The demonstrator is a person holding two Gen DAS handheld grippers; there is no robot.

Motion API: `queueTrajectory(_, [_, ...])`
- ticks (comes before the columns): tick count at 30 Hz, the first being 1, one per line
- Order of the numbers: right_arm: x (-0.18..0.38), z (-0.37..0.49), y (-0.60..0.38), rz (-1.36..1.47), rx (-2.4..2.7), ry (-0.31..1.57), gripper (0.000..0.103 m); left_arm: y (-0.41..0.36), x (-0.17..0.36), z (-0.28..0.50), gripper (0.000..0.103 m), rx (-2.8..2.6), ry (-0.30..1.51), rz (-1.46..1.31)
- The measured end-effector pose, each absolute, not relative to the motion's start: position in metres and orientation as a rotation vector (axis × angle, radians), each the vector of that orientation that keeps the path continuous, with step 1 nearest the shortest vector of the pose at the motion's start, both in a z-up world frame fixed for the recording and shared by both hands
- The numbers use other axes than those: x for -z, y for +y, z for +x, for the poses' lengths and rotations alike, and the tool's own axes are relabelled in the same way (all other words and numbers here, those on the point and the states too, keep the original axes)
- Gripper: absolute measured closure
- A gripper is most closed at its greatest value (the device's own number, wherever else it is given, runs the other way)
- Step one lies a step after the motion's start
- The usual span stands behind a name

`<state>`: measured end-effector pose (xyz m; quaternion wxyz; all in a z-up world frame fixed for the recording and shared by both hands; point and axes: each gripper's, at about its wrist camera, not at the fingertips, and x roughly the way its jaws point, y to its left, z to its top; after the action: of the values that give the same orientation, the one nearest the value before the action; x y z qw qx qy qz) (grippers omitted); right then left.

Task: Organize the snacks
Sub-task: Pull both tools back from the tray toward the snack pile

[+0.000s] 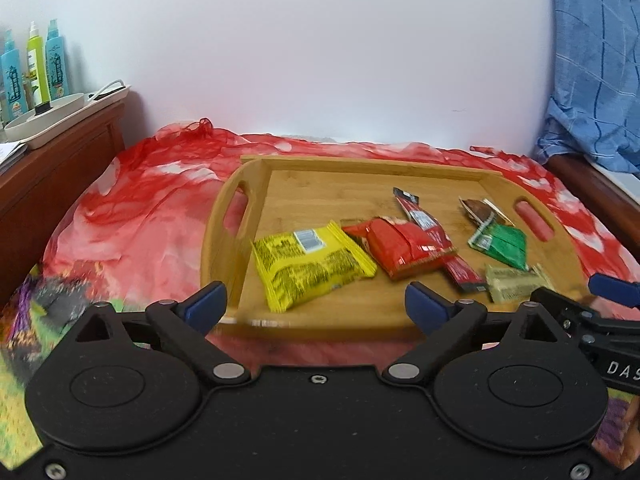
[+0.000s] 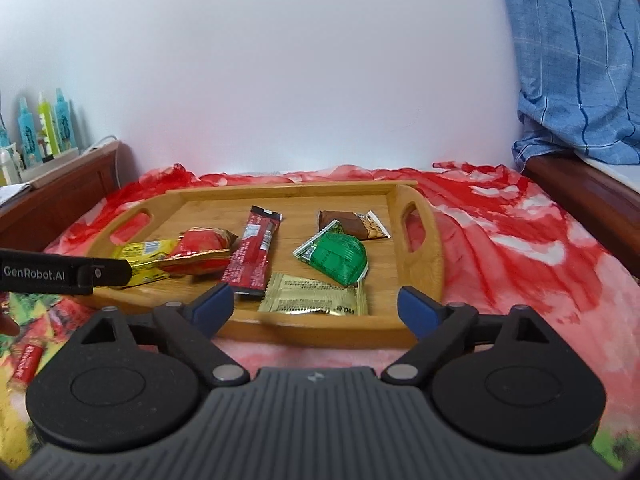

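Note:
A bamboo tray (image 1: 320, 176) (image 2: 280, 196) lies on a red cloth and holds several snacks: a yellow packet (image 1: 308, 264) (image 2: 140, 254), a red packet (image 1: 404, 246) (image 2: 200, 252), a dark red stick (image 1: 432, 240) (image 2: 252, 256), a green packet (image 1: 502, 242) (image 2: 336, 258), a brown bar (image 1: 480, 210) (image 2: 352, 224) and a gold packet (image 1: 516, 282) (image 2: 316, 300). My left gripper (image 1: 316, 304) is open and empty at the tray's near edge, by the yellow packet. My right gripper (image 2: 316, 306) is open and empty, in front of the gold packet.
A red patterned cloth (image 1: 140, 208) (image 2: 520, 240) covers the bed. A wooden headboard (image 1: 60, 160) at the left carries a white tray with bottles (image 1: 36, 68). A blue checked cloth (image 1: 592, 60) (image 2: 572, 60) hangs at the right. More snack wrappers (image 2: 28, 360) lie at the near left.

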<state>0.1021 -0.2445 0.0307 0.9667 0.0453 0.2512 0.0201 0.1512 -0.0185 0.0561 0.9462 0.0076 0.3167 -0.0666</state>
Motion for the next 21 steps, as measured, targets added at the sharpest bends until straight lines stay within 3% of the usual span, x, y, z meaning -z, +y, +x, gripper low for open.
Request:
queueTrajectory(16, [-0.021, 0.010, -0.206, 0.033, 0.020, 0.431, 0.000, -0.002, -0.040, 0.062, 0.005, 0.134, 0.650, -0.033])
queueTrajectory(21, [-0.011, -0.013, -0.196, 0.040, 0.071, 0.432, 0.000, -0.006, -0.036, 0.047, 0.012, 0.119, 0.638, -0.016])
